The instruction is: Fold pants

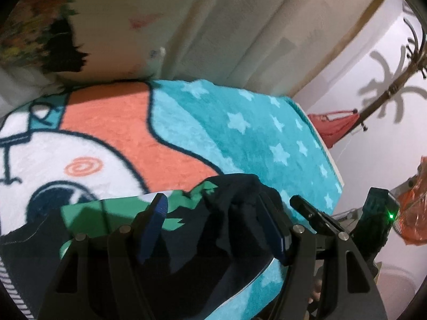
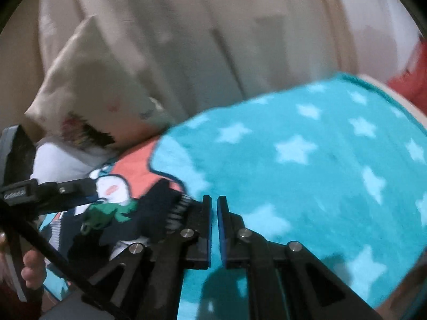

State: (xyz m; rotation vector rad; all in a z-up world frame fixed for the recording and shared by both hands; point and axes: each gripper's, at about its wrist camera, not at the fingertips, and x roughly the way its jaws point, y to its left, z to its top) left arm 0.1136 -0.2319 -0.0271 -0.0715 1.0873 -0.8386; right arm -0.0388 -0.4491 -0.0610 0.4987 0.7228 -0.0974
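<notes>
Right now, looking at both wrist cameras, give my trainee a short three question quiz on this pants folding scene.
1. True or false: the right gripper holds the dark pants.
2. What pattern covers the teal part of the blanket? A stripes, B stars, C dots.
3. What lies between the open fingers of the left gripper?

Key: 1 false, its jaws are shut on nothing, beside the pants. 2 B. 3 A bunched fold of the dark pants; whether the fingers touch it is unclear.
</notes>
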